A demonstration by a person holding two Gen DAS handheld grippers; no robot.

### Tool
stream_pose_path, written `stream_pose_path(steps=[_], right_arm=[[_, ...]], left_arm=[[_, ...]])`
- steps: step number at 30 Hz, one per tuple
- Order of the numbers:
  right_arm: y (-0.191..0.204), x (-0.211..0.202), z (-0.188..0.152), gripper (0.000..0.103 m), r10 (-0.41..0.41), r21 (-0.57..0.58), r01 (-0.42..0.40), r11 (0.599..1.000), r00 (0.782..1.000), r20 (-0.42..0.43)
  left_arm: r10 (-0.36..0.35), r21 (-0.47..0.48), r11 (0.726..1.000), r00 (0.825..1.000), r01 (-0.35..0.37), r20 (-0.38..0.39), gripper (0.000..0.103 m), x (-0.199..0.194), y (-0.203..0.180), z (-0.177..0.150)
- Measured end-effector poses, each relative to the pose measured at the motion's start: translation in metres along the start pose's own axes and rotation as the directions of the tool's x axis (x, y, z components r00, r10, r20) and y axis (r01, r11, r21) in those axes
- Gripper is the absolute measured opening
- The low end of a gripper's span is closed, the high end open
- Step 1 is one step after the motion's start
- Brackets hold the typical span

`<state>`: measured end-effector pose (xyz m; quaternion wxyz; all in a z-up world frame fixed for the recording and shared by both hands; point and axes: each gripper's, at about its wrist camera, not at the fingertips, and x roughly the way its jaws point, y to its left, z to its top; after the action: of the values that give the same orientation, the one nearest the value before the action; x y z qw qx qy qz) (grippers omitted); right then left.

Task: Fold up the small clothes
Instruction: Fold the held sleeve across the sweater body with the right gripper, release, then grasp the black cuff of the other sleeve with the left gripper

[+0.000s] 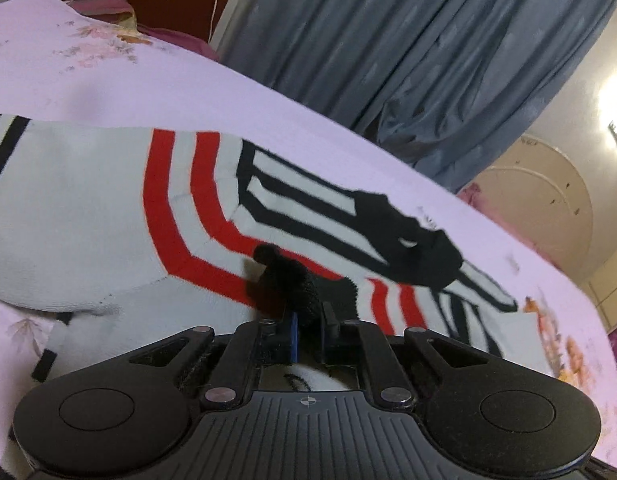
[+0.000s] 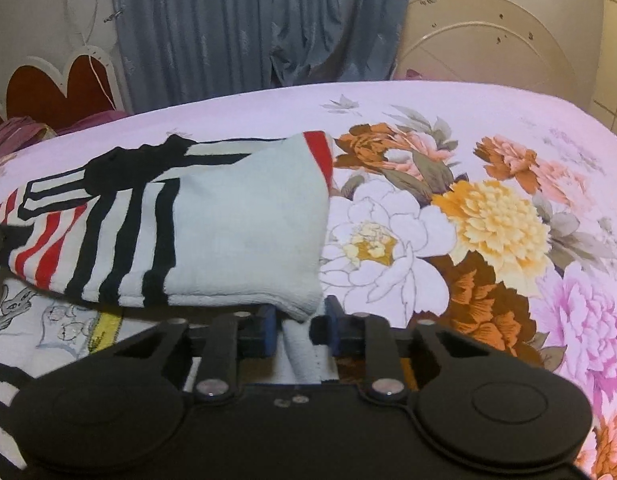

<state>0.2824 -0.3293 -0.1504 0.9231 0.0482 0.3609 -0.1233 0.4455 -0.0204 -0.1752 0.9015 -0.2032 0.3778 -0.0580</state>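
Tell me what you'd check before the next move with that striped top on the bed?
1. Left claw closed on the black edge of the striped top: ok.
2. Right claw pinching the pale corner of the top: ok.
3. Top lying on the floral bedsheet: ok.
4. Fold edges lined up: cannot tell.
5. Printed cloth under the top kept out of both grips: cannot tell.

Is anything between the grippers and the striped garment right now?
Nothing visible. The left gripper is shut on a black part of the striped garment, and the right gripper is shut on its white edge. Both grips are direct, over the bedsheet.
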Motion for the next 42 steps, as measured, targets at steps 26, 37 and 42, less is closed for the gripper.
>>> stream_pose_path(steps=[26,37,42], right_arm=[[-0.038,0.045,0.058,0.045,0.109,0.169,-0.111,0.979,0.994,0.021],[-0.036,0.101,0.093,0.013,0.137,0.229,-0.137,0.964,0.99,0.013],[-0.043,0.103,0.087,0.01,0.073,0.233,-0.083,0.969,0.996,0.05]], left_arm=[[0.014,0.141,0.99,1.0,-0.012,-0.018,0.058,0.01,-0.038,-0.007],[0.018,0.164,0.986,1.0,-0.019,0.01,0.058,0.017,-0.039,-0.013],[0.025,0.162,0.986,1.0,-0.024,0.001,0.058,0.014,-0.04,-0.011]])
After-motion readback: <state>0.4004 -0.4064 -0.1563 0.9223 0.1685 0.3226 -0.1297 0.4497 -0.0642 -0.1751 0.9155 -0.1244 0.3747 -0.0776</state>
